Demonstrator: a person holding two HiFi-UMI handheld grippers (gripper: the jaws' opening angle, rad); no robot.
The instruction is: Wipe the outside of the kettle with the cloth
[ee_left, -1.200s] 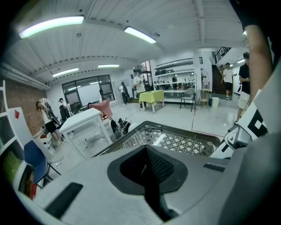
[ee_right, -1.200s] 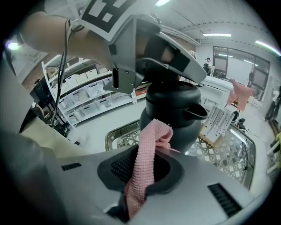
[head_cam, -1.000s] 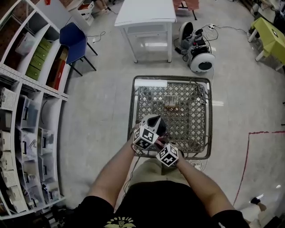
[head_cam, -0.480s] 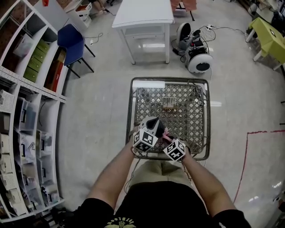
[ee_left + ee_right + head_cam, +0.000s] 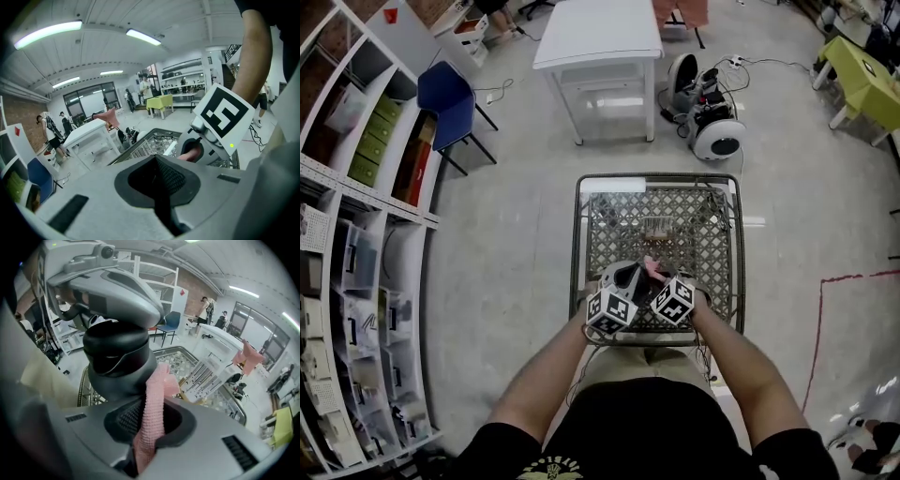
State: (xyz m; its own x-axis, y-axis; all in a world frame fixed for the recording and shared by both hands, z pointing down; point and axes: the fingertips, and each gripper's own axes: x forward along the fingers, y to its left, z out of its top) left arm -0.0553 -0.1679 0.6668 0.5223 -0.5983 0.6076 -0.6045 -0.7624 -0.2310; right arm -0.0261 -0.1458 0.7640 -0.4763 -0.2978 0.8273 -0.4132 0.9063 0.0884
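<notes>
Left claw (image 5: pixel 157 164): closed on the black kettle (image 5: pixel 119 357), which you held over the near rim of the cart (image 5: pixel 577 234) | Right claw (image 5: pixel 149 411): narrow, you pinched the pink cloth (image 5: pixel 157 380), its upper end touching the kettle, above that same rim.

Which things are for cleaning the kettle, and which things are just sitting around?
For the job:
kettle, held up by the left gripper
pink cloth, pinched in the right gripper

Just lying about:
wire cart underneath
white table
blue chair
white wheeled machine
shelves
</notes>
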